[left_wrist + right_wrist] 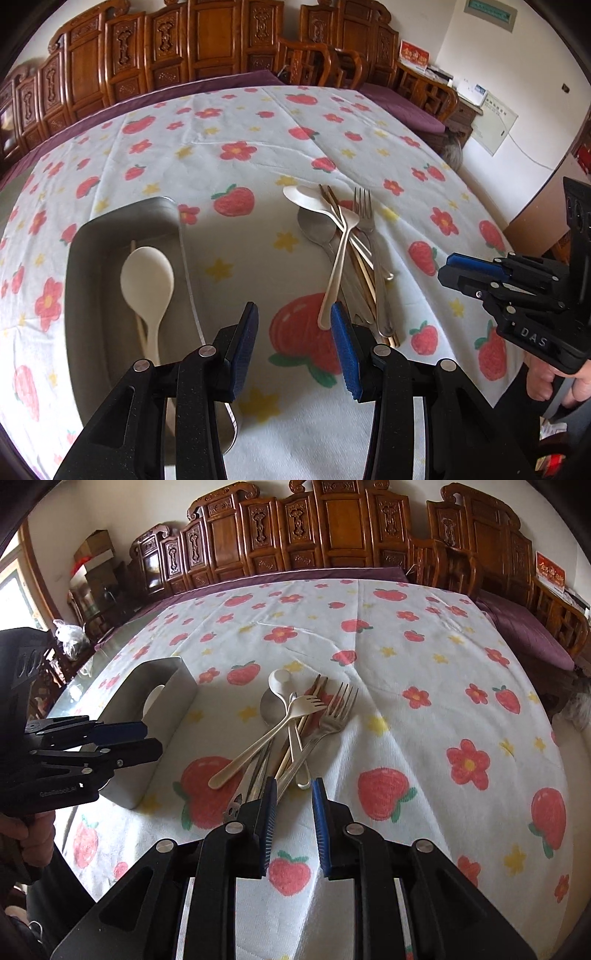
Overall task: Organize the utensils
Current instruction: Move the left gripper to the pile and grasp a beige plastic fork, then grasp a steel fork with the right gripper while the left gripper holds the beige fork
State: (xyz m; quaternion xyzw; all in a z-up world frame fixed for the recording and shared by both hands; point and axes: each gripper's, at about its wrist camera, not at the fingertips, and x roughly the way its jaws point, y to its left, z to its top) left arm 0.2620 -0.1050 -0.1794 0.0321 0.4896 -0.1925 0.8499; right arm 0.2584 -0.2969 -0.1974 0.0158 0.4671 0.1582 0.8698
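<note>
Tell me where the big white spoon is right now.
The big white spoon lies inside the metal tray, on the left of the left wrist view, apart from the utensil pile on the tablecloth to its right.

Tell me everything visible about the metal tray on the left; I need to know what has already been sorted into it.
The rectangular grey metal tray looks like brushed steel, with rounded corners and tall upright walls. It sits flat on the strawberry-print tablecloth, left of the loose utensil pile and apart from it. Inside lies a large white plastic spoon, bowl toward the far end, with a thin pale stick, possibly a chopstick, beside it. Neither gripper touches the tray.
</note>
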